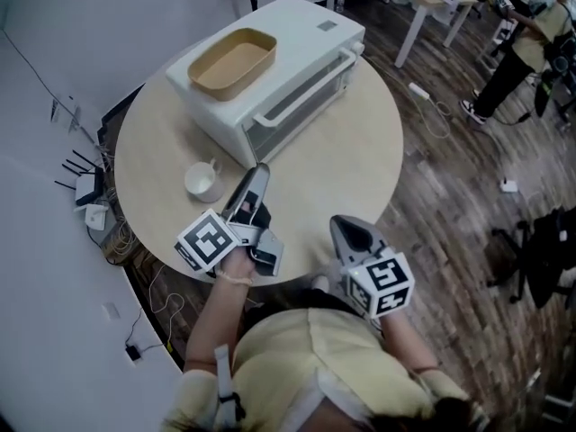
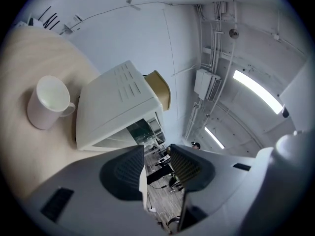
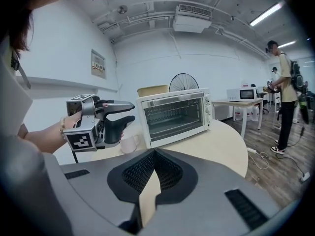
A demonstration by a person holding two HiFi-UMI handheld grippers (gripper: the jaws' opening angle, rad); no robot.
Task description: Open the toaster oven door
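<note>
The white toaster oven [image 1: 270, 70] sits on the round desk [image 1: 360, 160]. Its door [image 1: 297, 106] is shut. A tan tray [image 1: 231, 61] lies on top, and a white cup [image 1: 203, 180] stands beside it. The left gripper [image 1: 258, 174] points at the oven, jaws apart with nothing between them. The right gripper [image 1: 340, 228] is at the desk's edge, jaws together.

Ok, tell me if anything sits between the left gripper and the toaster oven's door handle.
Nothing visible does. The left gripper is open, with only bare table between it and the toaster oven; the door handle is unobstructed. The mug stands to the gripper's left, outside that path.
</note>
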